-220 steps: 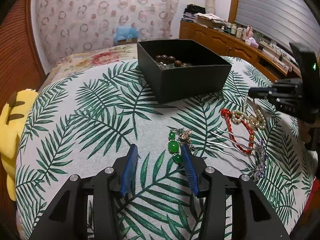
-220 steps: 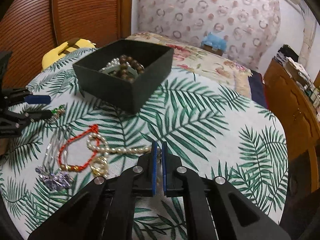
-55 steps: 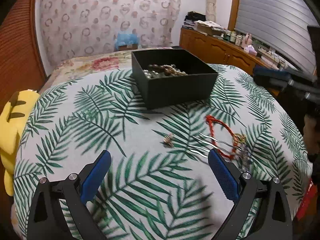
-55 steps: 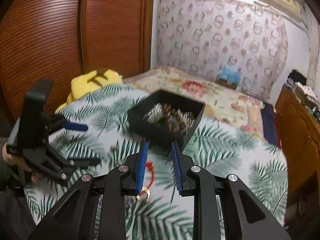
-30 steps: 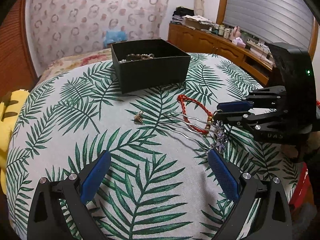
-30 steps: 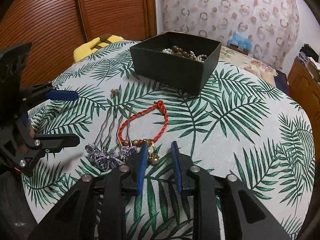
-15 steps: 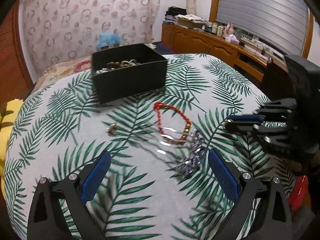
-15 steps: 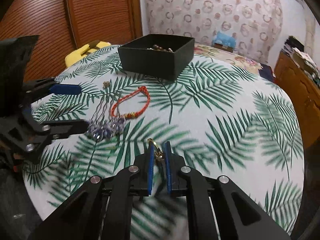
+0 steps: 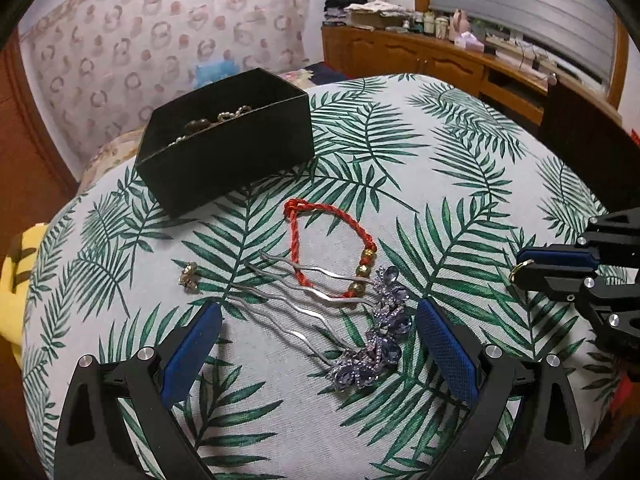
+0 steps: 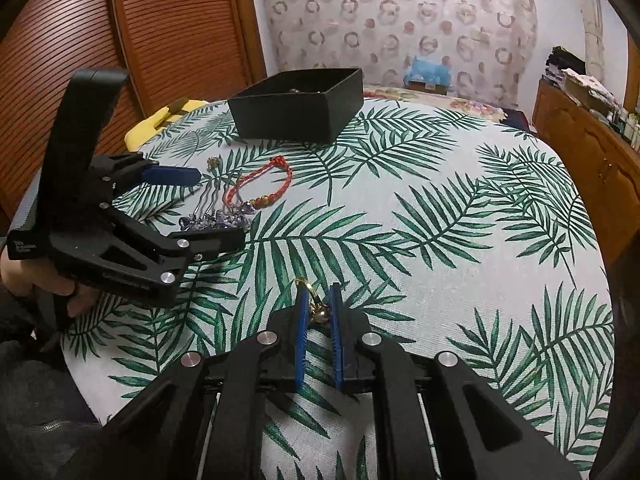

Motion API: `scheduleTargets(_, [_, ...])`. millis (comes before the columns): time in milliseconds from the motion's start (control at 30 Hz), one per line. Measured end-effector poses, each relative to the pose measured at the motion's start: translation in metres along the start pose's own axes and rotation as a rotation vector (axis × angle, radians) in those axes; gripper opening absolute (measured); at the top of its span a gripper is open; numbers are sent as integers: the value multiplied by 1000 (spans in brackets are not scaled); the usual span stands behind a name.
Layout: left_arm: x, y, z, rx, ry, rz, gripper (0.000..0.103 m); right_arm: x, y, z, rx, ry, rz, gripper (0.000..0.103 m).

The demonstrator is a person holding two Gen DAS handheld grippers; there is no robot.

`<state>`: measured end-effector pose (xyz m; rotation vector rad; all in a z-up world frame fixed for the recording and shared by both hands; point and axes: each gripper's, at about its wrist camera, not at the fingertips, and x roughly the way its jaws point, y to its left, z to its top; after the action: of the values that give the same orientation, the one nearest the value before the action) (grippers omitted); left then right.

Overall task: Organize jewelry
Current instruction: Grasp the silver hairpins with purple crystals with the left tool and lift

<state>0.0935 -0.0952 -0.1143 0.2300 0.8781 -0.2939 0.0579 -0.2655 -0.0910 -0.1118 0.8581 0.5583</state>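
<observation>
right tongs (image 10: 319, 307) pinching small gold ring earring (image 10: 316, 308): light, slippery | left tongs (image 9: 316, 344) spread astride stiff purple-jewelled silver hair comb (image 9: 352, 320): grip the jewelled head

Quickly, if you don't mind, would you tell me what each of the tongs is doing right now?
Left tongs: open, empty, over the purple hair comb.
Right tongs: shut on a small gold earring.

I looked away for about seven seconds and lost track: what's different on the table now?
The pearl necklace and green pendant are gone from the cloth. The right gripper has closed on a small gold charm and lifted it. The left gripper has opened wide around the hairpins. The box, red bracelet and small earring stay put.
</observation>
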Motion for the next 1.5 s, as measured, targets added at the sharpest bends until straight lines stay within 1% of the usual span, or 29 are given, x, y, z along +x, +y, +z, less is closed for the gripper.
scheduleTargets(100, [-2,8,-5,-27,7,-3,94,1,-2,1,7,-1,10,12])
scheduleTargets(167, [-5,14,-11,-53,15,-20,94,1,-2,1,10,-4,16,12])
scheduleTargets(367, [-15,25,-25,-77,20,-17,94,1,-2,1,6,-11,21,12])
scheduleTargets(600, [-14,18,-20,-92,2,-50,94,1,-2,1,11,-17,24,12])
scheduleTargets(633, [-13,16,-19,-87,-1,-52,91,1,-2,1,11,-18,24,12])
scheduleTargets(667, [-14,12,-18,-74,-6,-38,82,1,-2,1,11,-17,24,12])
scheduleTargets(700, [-14,10,-18,-62,-9,-23,79,1,-2,1,10,-17,24,12])
scheduleTargets(733, [-15,9,-18,-57,-14,-24,73,1,-2,1,10,-18,24,12])
scheduleTargets(767, [-17,9,-18,-59,-18,-29,64,1,-2,0,11,-18,24,12])
scheduleTargets(833, [-19,12,-18,-77,-27,-43,60,1,-2,0,10,-18,27,12])
scheduleTargets(867, [-21,15,-19,-89,-31,-65,55,0,-1,0,9,-18,28,12])
scheduleTargets(900, [-22,16,-20,-97,-34,-78,52,1,-1,0,8,-16,29,12])
scheduleTargets(1067, [-29,24,-27,-131,-49,-108,52,2,1,-1,3,-12,23,12])
scheduleTargets(1367, [-47,25,-24,-129,-111,-116,52,3,3,3,-15,-4,6,12])
scheduleTargets(1500, [-49,28,-18,-118,-126,-123,52,4,8,17,-53,-6,12,12])
